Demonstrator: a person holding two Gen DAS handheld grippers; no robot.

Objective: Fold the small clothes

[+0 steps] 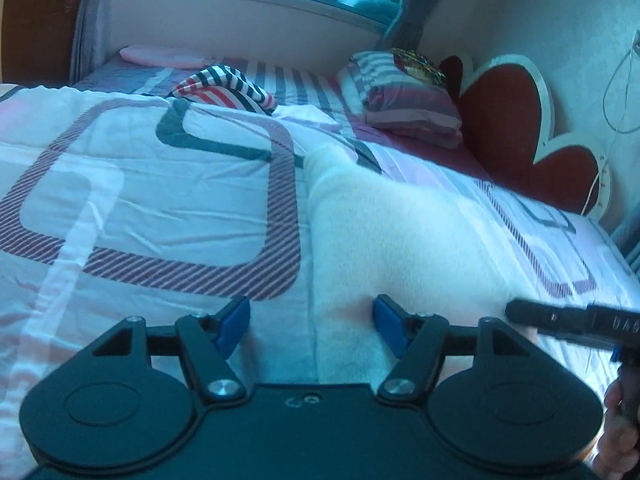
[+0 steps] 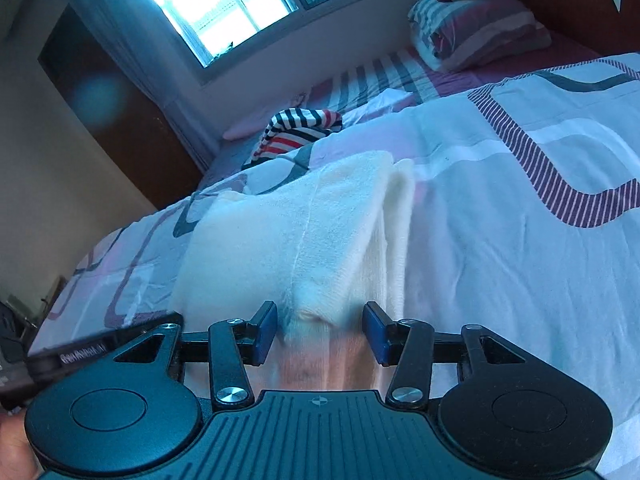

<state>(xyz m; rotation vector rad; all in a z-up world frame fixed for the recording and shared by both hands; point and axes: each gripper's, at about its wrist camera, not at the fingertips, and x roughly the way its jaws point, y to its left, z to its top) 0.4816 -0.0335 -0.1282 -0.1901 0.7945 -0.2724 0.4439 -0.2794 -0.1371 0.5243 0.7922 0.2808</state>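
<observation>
A white cloth (image 2: 304, 236) is laid on the bed (image 1: 152, 184), near the front edge; it is already folded over, as layered edges are seen on its right side in the right wrist view; a seam is seen running down its middle.

The left gripper (image 1: 311, 330) is held over the near left edge of the cloth; its fingers (image 1: 234, 326) are spread wide, and nothing is held between them; one sits over the bed cover, the other over the cloth.

The right gripper (image 2: 320, 332) is held over the near end of the cloth; its fingers (image 2: 266, 330) are partly spread; a small bump of cloth lies between them, but it is not pinched.

So one fold looks done, and the cloth has been let go; another fold may still be needed, though that cannot be told for sure.

A striped cloth (image 1: 226, 90) is seen far back on the bed, bunched up; it is likely still to be folded. A pillow (image 1: 404, 104) lies at the far right.
</observation>
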